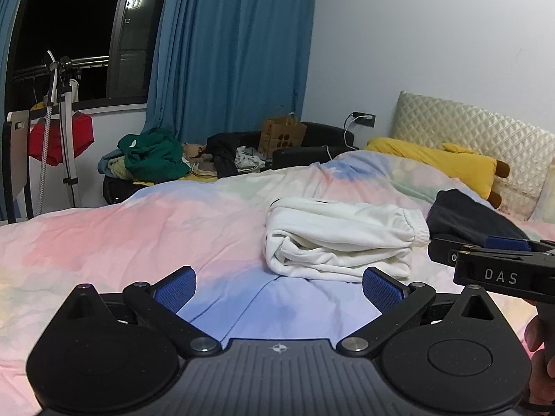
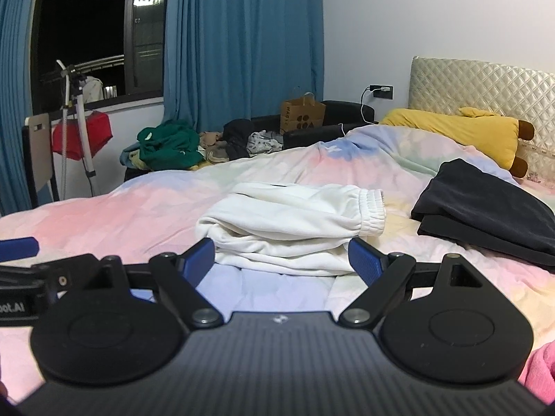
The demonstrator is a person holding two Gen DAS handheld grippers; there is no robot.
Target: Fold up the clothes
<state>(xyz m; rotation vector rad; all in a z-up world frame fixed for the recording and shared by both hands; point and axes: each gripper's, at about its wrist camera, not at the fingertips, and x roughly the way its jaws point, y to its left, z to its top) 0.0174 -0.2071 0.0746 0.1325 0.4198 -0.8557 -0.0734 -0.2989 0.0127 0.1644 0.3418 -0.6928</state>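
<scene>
Bed [image 1: 104, 235] fills mid-frame | white sweatpants [image 2: 291, 228] folded at centre, soft, light, floppy; best gripped at thick folded edge or elastic cuff | dark garment [image 2: 485, 215] right | left tool [image 1: 277, 289] and right tool [image 2: 281, 260] released, empty

Blue curtains [image 2: 242, 41] are hung beside a dark window [image 2: 83, 24]. A paper bag [image 2: 302, 116] is seen behind the bed [image 2: 104, 215]. A yellow plush [image 2: 458, 128] is laid against the quilted headboard [image 2: 485, 79]. A charger [image 2: 381, 89] is plugged into the wall.
</scene>
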